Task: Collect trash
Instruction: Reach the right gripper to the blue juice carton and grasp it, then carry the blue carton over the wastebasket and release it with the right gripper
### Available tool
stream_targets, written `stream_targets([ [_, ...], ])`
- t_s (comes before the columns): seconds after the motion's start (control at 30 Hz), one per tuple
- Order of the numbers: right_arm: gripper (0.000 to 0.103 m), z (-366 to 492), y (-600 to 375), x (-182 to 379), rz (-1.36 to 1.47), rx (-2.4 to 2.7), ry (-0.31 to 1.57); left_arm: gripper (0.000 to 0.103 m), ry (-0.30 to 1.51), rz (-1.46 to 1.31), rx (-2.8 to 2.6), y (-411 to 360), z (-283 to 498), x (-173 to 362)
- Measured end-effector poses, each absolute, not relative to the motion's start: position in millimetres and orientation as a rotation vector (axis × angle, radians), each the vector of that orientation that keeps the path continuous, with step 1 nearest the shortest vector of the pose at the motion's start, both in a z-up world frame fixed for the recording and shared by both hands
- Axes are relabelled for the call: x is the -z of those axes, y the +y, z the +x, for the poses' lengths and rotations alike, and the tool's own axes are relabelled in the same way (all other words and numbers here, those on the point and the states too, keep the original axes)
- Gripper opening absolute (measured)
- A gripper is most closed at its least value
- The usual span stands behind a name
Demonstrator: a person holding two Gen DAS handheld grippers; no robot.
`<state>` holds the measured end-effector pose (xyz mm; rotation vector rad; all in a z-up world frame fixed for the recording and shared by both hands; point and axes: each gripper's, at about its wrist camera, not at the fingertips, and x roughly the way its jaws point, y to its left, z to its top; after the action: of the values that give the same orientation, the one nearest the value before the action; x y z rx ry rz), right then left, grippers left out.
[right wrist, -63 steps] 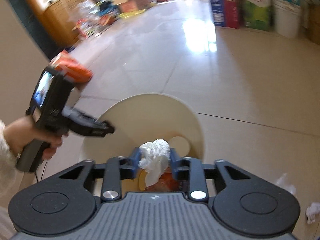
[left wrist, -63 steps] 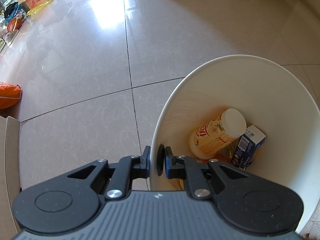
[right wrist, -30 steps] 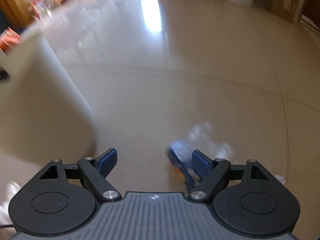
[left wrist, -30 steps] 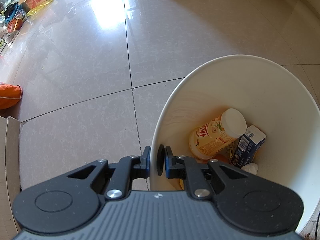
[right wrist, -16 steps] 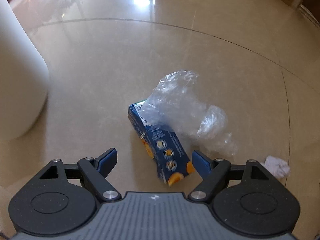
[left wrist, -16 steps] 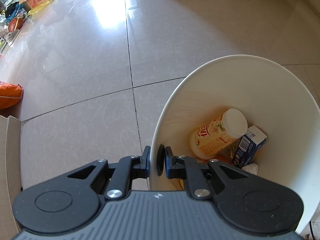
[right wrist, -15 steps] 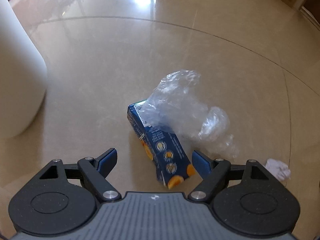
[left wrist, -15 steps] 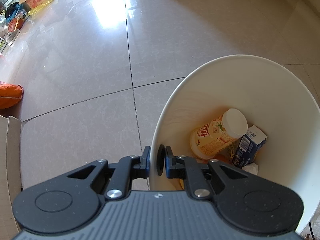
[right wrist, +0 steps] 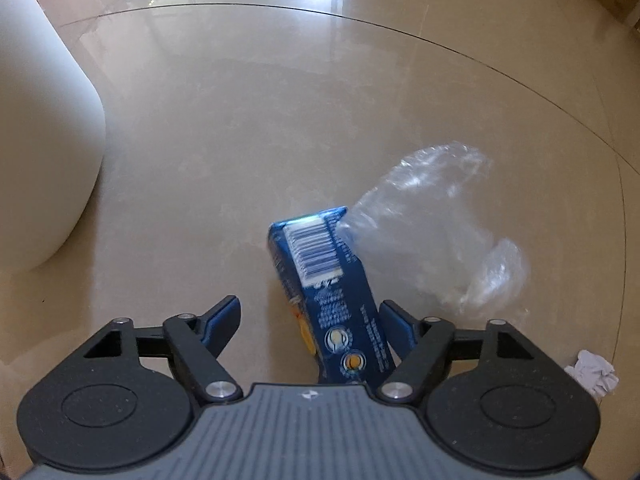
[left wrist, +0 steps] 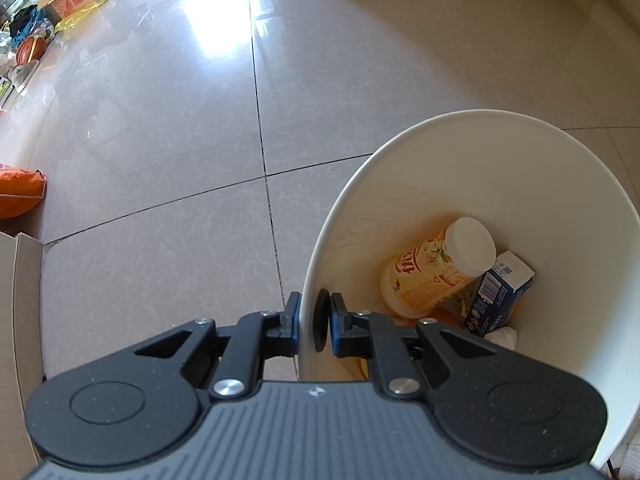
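Note:
My left gripper (left wrist: 314,322) is shut on the near rim of the white trash bin (left wrist: 520,160). Inside the bin lie a yellow bottle with a white cap (left wrist: 436,268), a blue carton (left wrist: 500,294) and a crumpled white tissue (left wrist: 502,336). In the right wrist view my right gripper (right wrist: 310,320) is open low over the floor, with a blue juice carton (right wrist: 332,292) lying between its fingers, closer to the right one. A crumpled clear plastic bag (right wrist: 436,232) rests against the carton's far right side. The bin's outer wall (right wrist: 36,152) stands at the left.
A small white paper scrap (right wrist: 592,372) lies on the tiles at the right. An orange bag (left wrist: 18,196) and a cardboard edge (left wrist: 20,300) sit at the left of the left wrist view. Boxes and clutter (left wrist: 52,12) line the far wall.
The right gripper let the tissue fall into the bin, opened, swung away to the right and came down over the blue carton, which now sits between its fingers. The left gripper has stayed put.

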<state>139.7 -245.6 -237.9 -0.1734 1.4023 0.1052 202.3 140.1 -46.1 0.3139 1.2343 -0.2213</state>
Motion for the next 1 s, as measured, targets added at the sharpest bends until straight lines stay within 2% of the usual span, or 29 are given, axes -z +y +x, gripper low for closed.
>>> stream_targets([
  [0.13, 0.064, 139.3, -232.4, 244.5, -0.235, -0.118, 1.421, 0.012, 1.235, 0.310, 0.220, 140.1, 202.7, 46.3],
  [0.27, 0.055, 134.3, -220.5, 251.7, -0.311, -0.087, 1.474, 0.012, 1.236, 0.309, 0.219, 140.4, 202.8, 46.4],
  [0.3, 0.050, 133.1, -218.7, 251.1, -0.316, -0.083, 1.481, 0.012, 1.236, 0.308, 0.219, 140.1, 202.7, 46.3],
  [0.33, 0.040, 131.9, -216.5, 250.6, -0.312, -0.080, 1.490, 0.012, 1.236, 0.307, 0.219, 140.0, 202.8, 46.3],
  [0.37, 0.038, 130.9, -214.9, 249.4, -0.295, -0.076, 1.502, 0.012, 1.235, 0.308, 0.219, 139.8, 203.0, 45.9],
  [0.47, 0.038, 126.2, -211.6, 246.5, -0.235, -0.066, 1.538, 0.012, 1.234, 0.308, 0.219, 140.0, 202.9, 45.5],
  [1.0, 0.038, 116.4, -199.0, 228.9, -0.181, -0.105, 1.479, 0.012, 1.234, 0.301, 0.214, 141.3, 203.0, 45.1],
])
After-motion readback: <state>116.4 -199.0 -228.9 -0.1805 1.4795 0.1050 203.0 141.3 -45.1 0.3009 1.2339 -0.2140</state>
